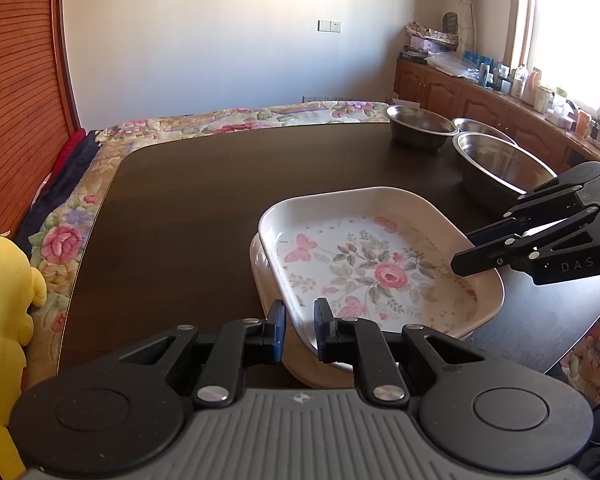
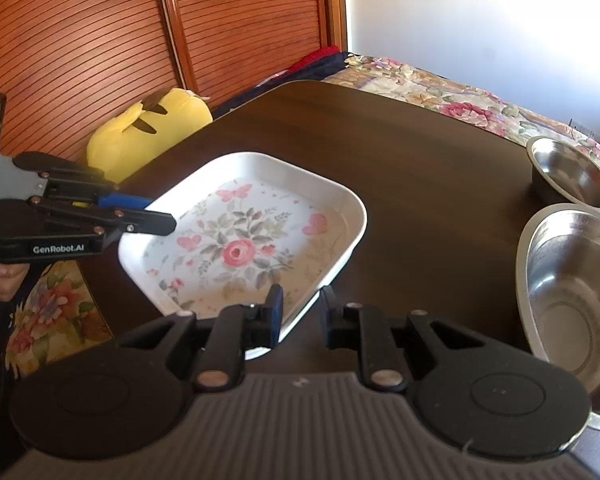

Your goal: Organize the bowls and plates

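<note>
On the dark wooden table (image 1: 188, 208), toward its near right part, a white rectangular plate (image 1: 380, 264) with a pink rose and butterflies printed inside sits nested on top of a second white plate (image 1: 268, 280), whose rim peeks out along the left and near edges. Seen from the left wrist, the top plate's long axis runs diagonally, from the near right corner to the far left one, with one corner pointing at the camera. The left gripper (image 1: 300, 330) is clenched on the near rim of the top plate, its blue pads (image 1: 278, 332) pinching the edge. The right gripper (image 2: 300, 312) grasps the opposite rim in the same way, nearly closed. Well apart, at the far right of the table, stand three steel bowls (image 1: 500, 164), close together. A yellow plush toy (image 1: 4, 304) lies beside the table's left edge on a floral bedspread (image 1: 60, 240).
</note>
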Available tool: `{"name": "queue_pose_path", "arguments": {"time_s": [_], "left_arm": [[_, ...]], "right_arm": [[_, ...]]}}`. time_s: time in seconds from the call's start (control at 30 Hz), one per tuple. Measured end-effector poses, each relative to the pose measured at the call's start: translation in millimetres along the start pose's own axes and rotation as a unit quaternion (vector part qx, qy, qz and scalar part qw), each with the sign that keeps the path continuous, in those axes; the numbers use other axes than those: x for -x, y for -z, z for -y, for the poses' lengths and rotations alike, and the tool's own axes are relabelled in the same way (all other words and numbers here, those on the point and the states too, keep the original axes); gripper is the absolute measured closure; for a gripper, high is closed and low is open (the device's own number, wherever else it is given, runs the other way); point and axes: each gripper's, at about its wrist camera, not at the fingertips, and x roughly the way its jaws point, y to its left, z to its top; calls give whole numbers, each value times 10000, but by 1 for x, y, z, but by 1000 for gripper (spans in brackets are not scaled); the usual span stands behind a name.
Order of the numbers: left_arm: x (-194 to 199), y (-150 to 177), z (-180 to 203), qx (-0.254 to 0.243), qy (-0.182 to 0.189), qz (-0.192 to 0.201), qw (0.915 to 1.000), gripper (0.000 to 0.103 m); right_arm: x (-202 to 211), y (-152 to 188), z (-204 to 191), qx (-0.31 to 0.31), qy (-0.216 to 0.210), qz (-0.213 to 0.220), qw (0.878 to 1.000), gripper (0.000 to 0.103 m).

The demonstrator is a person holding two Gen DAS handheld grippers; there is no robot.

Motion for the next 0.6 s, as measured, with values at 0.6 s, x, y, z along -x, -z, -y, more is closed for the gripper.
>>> {"name": "queue_pose_path", "arguments": {"time_s": [0.6], "left_arm": [[-1,3,7,-68,-150,30,9999,86]], "right_arm": [[-4,6,-3,53,69,148,9999,82]]}}
